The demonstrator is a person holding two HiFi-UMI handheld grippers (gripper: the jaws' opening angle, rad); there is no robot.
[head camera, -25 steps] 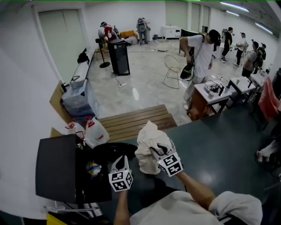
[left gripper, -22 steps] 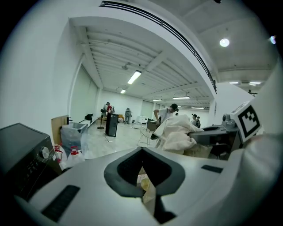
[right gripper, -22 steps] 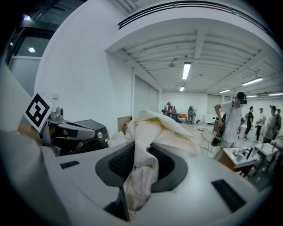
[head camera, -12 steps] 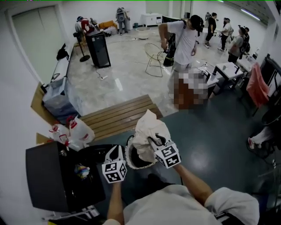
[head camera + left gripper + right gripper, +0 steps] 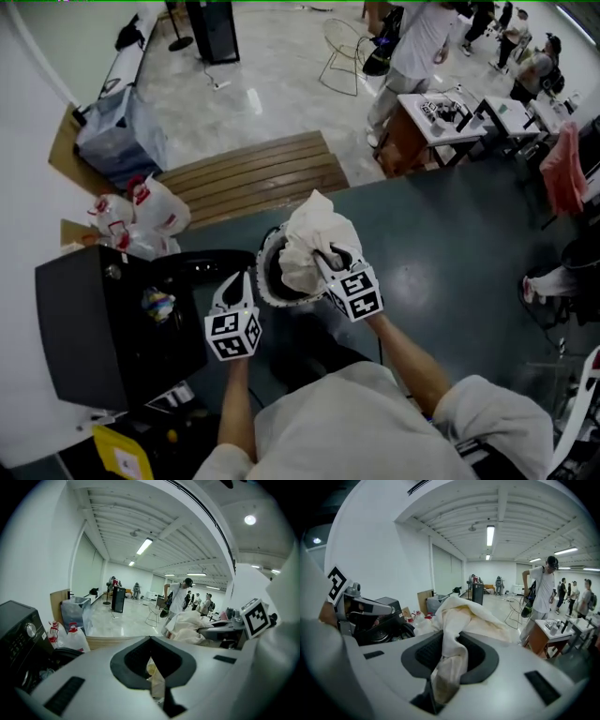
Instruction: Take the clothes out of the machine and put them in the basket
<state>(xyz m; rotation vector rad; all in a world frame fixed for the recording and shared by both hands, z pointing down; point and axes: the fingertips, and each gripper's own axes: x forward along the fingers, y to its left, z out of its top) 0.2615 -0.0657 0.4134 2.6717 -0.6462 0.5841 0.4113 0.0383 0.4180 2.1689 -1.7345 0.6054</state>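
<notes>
Near, lower centre:
- Left gripper [image 5: 233,284], white body with square-marker cube. Jaws drawn almost together on a small pale yellowish scrap of fabric [image 5: 154,677]. Link between that scrap and the larger cloth: not tellable. Positioned just beside the left rim of the basket.
- Right gripper [image 5: 325,257], same build. Jaws clamped on a fold of the cream, faintly stained crumpled cloth [image 5: 314,231].
- Cloth bunched up above the jaws and spread over the right half of the basket's opening. Contact with the basket's inside: not tellable.
- Round basket with white rim and dark interior [image 5: 263,279], standing on the dark blue-green floor [image 5: 459,248], between the two grippers.

Left of the grippers:
- Black box-shaped washing machine [image 5: 89,328], its dark round door [image 5: 208,265] swung open towards the basket.
- Small multicoloured item [image 5: 157,303] visible inside the opening.

Further out:
- White plastic bags with red tops [image 5: 141,211], clustered just beyond the machine.
- Slatted wooden platform [image 5: 248,173], at the far edge of the dark floor.
- Blue-grey bin wrapped in clear plastic [image 5: 117,139], near the left wall.
- Brown table with cluttered white top [image 5: 441,111], beside a person in a white T-shirt [image 5: 414,39].
</notes>
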